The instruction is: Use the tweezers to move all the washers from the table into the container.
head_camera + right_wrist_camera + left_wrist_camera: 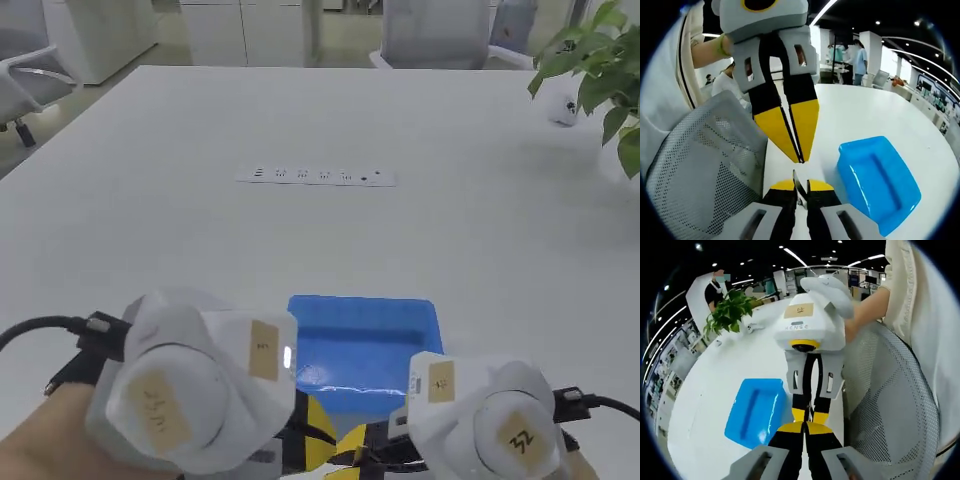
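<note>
Tweezers [796,182] sit pinched in the right gripper [799,187], whose yellow-tipped jaws are closed down to a sliver on the thin metal strip; its point pokes up just past the tips. The left gripper [800,158] faces it nose to nose in the right gripper view. Its jaws are pressed fully together with nothing seen between them, and its tips are just beside the point of the tweezers (whether they touch, I cannot tell). Both grippers hang at the near edge of the white table [300,240], with the back of a grey mesh chair [705,150] beside them. The blue container [365,345] rests on the table just beyond the grippers, open side up, between the two in the head view. Farther out lies a white power strip [318,177], and a green plant [600,70] stands at the far right.
</note>
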`<move>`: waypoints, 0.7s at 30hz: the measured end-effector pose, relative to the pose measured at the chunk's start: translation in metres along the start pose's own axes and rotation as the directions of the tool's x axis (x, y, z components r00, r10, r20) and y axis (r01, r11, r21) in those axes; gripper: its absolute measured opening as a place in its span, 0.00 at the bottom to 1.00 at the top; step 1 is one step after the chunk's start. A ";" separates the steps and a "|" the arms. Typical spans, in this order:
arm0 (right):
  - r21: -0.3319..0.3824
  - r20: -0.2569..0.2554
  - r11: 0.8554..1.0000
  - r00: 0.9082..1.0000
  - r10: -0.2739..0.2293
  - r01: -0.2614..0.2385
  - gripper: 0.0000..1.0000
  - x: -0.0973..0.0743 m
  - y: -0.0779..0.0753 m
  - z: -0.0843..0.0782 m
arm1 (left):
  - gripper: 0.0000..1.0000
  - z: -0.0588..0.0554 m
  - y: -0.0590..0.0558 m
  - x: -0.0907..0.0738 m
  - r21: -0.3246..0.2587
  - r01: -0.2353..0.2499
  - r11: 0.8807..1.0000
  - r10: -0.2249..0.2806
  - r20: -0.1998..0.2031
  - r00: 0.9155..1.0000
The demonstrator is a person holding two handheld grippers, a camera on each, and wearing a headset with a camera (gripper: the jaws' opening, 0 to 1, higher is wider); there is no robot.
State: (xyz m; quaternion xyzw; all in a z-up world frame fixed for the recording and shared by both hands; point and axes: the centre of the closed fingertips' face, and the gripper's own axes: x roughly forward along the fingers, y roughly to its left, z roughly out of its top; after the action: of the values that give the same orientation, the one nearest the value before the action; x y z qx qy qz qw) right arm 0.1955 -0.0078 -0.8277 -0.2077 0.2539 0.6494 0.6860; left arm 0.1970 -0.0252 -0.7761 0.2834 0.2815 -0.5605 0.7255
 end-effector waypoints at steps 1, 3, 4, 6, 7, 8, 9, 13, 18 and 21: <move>0.019 0.009 1.000 1.000 -0.008 0.008 0.03 0.000 -0.003 0.000 | 0.00 -0.001 0.001 -0.002 -0.036 -0.011 0.999 0.011 0.019 1.000; 0.052 0.022 0.998 0.999 -0.027 0.026 0.03 0.001 -0.007 0.000 | 0.00 -0.004 0.002 -0.008 -0.124 -0.038 0.991 0.047 0.066 0.997; 0.078 0.032 0.997 0.999 -0.022 0.020 0.03 0.001 -0.007 0.000 | 0.00 -0.005 0.002 -0.011 -0.163 -0.046 0.986 0.061 0.087 0.994; 0.167 0.078 0.986 0.996 -0.041 0.028 0.03 0.002 -0.011 0.003 | 0.00 -0.006 0.003 -0.017 -0.274 -0.057 0.960 0.103 0.156 0.982; 0.183 0.088 0.983 0.996 -0.030 0.013 0.03 0.003 -0.010 0.003 | 0.00 -0.006 0.003 -0.021 -0.337 -0.061 0.939 0.135 0.200 0.971; 0.197 0.090 0.980 0.994 -0.055 0.036 0.02 0.002 -0.016 0.003 | 0.00 -0.008 0.005 -0.024 -0.379 -0.071 0.923 0.165 0.220 0.961; 0.253 0.097 0.967 0.993 -0.062 0.035 0.02 0.001 -0.019 0.003 | 0.00 -0.012 0.008 -0.028 -0.434 -0.088 0.897 0.209 0.241 0.948; 0.360 0.108 0.932 0.991 -0.075 0.032 0.01 -0.001 -0.030 0.000 | 0.14 -0.027 0.014 -0.038 -0.555 -0.146 0.819 0.333 0.252 0.909; 0.482 0.145 0.876 0.984 -0.105 0.023 0.00 -0.010 -0.037 -0.001 | 0.44 -0.034 0.022 -0.050 -0.668 -0.186 0.721 0.475 0.280 0.834; 0.552 0.205 0.833 0.972 -0.117 -0.016 0.00 -0.019 -0.039 0.006 | 0.59 -0.036 0.024 -0.051 -0.681 -0.223 0.697 0.523 0.271 0.808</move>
State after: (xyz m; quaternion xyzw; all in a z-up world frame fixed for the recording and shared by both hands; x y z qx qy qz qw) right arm 0.2347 -0.0221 -0.8126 0.0680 0.3432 0.5502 0.7582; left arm 0.2062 0.0393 -0.7611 -0.0542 0.2101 -0.3209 0.9219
